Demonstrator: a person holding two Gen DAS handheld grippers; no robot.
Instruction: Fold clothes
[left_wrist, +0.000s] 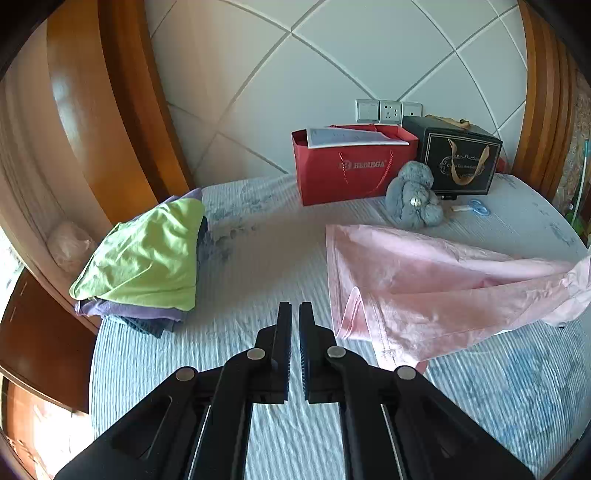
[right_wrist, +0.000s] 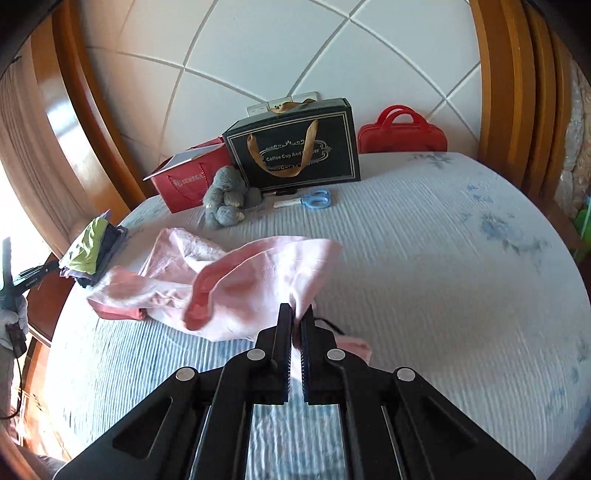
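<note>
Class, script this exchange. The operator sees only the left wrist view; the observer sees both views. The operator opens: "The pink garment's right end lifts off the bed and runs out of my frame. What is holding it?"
Observer: The right tongs are shut on a corner of the crumpled pale pink fabric garment.
Operator: Is anything standing right of the black box?
Observer: Yes, a red zipped case with a looped handle stands against the headboard, beside the black rectangular cardboard gift box.
Operator: I can't read the box's print.
Observer: It begins "Coffee Cup And"; the gold ribbon handle covers the rest.
</note>
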